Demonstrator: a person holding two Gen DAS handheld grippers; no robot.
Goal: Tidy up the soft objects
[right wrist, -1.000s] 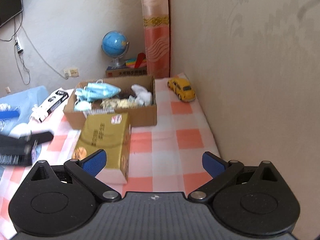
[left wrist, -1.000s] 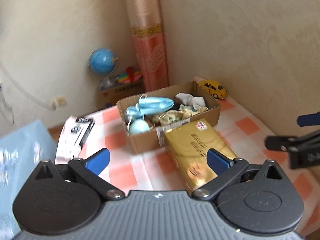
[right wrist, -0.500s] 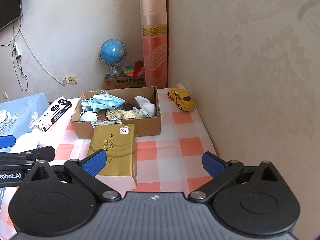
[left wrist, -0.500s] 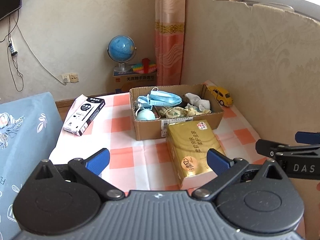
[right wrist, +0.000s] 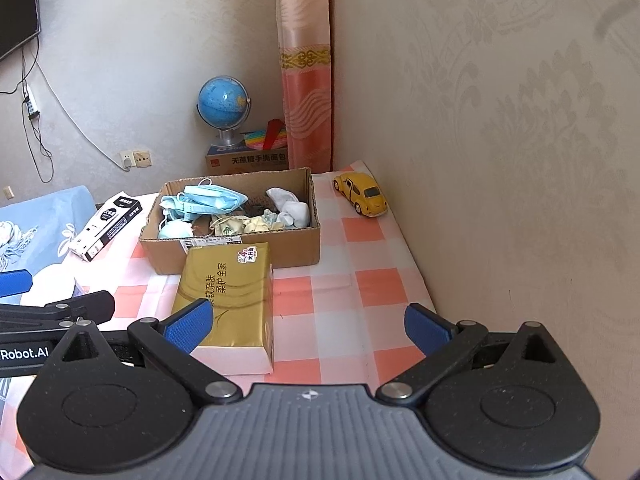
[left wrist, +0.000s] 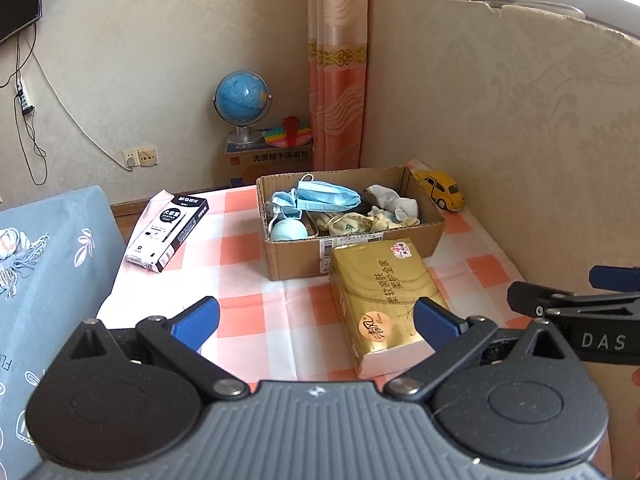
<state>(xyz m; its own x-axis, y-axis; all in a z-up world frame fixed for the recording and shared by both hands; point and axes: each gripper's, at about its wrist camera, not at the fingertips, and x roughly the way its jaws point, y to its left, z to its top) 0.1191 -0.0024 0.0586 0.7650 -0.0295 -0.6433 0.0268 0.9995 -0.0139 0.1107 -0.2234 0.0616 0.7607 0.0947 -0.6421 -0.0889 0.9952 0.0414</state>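
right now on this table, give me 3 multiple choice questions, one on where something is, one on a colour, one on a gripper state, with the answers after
1. Where does the gold tissue pack lie?
A. inside the cardboard box
B. on the checked cloth in front of the cardboard box
C. on the blue bedding

2. What colour is the toy car?
A. red
B. green
C. yellow

3. How are the left gripper and right gripper?
A. both open and empty
B. both shut on a mask
C. left shut, right open

Answers: 1 B, the pack lies on the cloth just before the cardboard box. 2 C, its body is plainly yellow. 3 A, each wrist view shows the blue pads wide apart with nothing between them.
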